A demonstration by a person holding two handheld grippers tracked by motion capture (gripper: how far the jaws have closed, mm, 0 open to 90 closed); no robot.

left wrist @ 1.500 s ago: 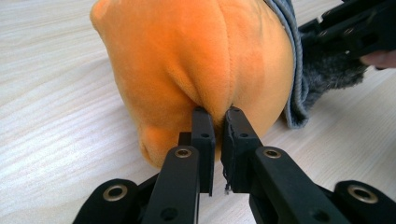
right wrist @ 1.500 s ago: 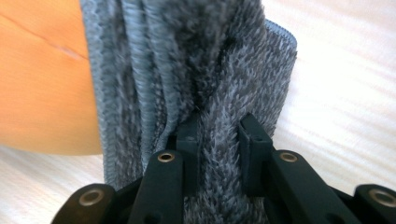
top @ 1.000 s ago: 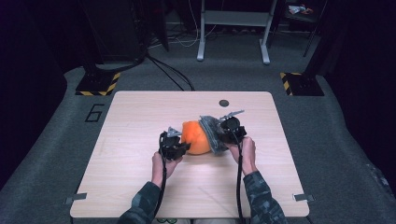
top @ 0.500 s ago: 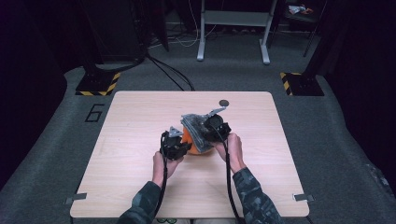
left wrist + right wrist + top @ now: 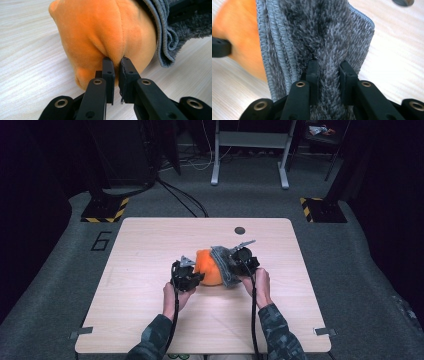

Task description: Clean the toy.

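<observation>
The orange plush [image 5: 207, 268] is laid near the middle of the table [image 5: 150, 320], its long axis running left to right between the tools. Its right end is hidden under the grey fleecy cloth [image 5: 223, 265]. A fold of plush is pinched by the left tool [image 5: 116, 62]; the cloth's pile is clamped by the right tool [image 5: 327, 65].

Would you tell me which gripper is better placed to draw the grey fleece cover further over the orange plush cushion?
Probably the right gripper: it is shut on the grey fleece cover, while the left gripper pinches the orange plush cushion.
</observation>
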